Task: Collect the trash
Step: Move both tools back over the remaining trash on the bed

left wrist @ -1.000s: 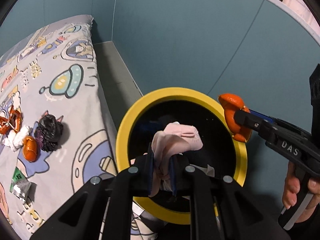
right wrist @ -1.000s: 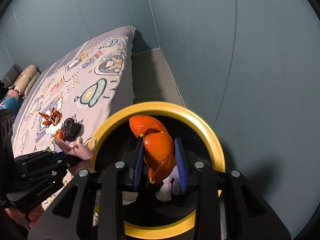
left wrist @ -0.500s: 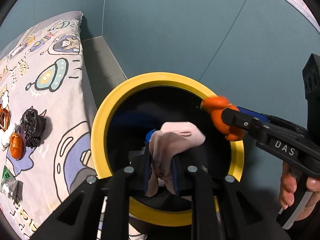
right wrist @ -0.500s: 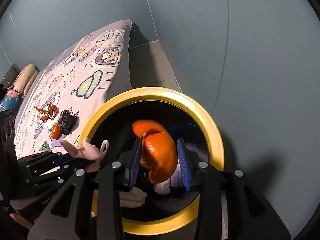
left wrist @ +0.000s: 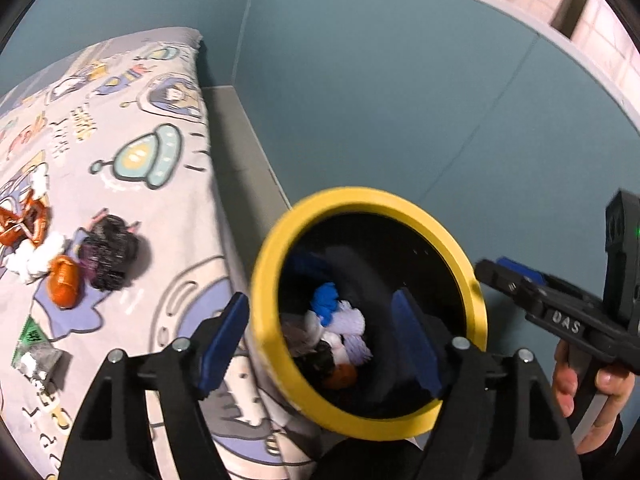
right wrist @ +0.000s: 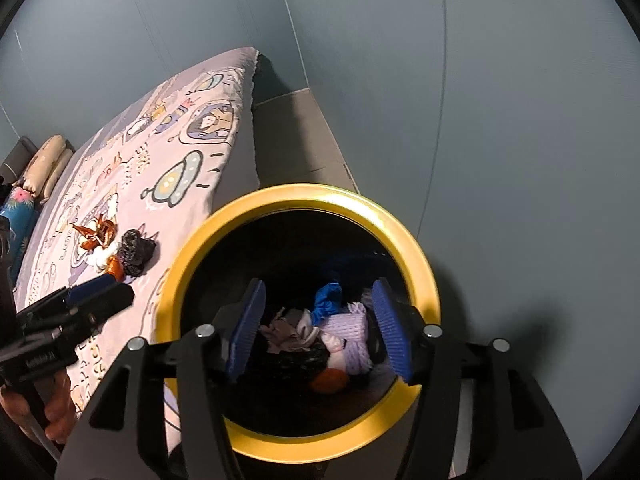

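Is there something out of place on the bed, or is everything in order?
Yes. Trash lies on the printed bed sheet: a crumpled black bag, orange peel, a white tissue, an orange wrapper and a green packet. None is in the yellow-rimmed bin.

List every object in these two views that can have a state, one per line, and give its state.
Left gripper: jaws just opened, nothing between them.
Right gripper: jaws just opened, empty, above the bin.
Yellow-rimmed bin: upright, uncovered, partly filled.
Orange peel: lying in the bin.
Black crumpled bag: uncollected on the bed.
Green wrapper: uncollected on the bed.
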Demonstrator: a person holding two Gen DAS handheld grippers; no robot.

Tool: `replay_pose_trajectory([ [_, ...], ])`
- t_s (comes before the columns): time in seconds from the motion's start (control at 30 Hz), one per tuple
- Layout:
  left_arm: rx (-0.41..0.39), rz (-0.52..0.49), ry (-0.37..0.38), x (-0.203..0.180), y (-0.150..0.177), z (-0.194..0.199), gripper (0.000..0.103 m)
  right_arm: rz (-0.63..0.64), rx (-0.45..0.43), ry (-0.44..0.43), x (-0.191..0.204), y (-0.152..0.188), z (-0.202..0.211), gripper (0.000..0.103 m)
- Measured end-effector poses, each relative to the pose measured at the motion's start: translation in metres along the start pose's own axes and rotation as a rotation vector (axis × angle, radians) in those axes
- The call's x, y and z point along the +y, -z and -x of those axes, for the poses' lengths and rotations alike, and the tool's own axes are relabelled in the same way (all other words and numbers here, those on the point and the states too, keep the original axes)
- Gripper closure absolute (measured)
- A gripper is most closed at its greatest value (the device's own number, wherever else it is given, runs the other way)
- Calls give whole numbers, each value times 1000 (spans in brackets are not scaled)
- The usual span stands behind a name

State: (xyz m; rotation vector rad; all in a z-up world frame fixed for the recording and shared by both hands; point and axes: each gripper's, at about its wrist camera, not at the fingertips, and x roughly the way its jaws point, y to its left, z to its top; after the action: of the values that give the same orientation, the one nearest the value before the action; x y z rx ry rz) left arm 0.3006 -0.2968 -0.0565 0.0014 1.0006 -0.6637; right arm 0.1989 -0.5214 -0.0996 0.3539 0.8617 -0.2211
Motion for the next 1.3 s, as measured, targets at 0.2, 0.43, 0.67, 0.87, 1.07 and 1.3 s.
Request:
replay_pose_trajectory([
  [0.2, -43, 55, -49, 35, -13, 22, 26, 43, -18, -24, 30, -8, 7, 42],
  [0.43, -112, 85, -136, 76, -21, 52, 19, 98, -32, -68, 74, -17, 5, 36],
  [0.67, -134, 152, -221, 132, -28, 70, 17, 160, -10, -114, 123, -22, -14, 36],
  [0.87, -130, 208, -284, 180, -29, 77, 17, 213, 22, -148, 165, -24, -35, 35],
  [1.07, -123, 274, -325, 227, -26, 80, 17, 252, 59, -175, 203, -25, -60, 35],
  [1.3, -121, 332, -374, 278, -21, 75, 16, 286, 98, -193, 236, -23, -88, 34],
])
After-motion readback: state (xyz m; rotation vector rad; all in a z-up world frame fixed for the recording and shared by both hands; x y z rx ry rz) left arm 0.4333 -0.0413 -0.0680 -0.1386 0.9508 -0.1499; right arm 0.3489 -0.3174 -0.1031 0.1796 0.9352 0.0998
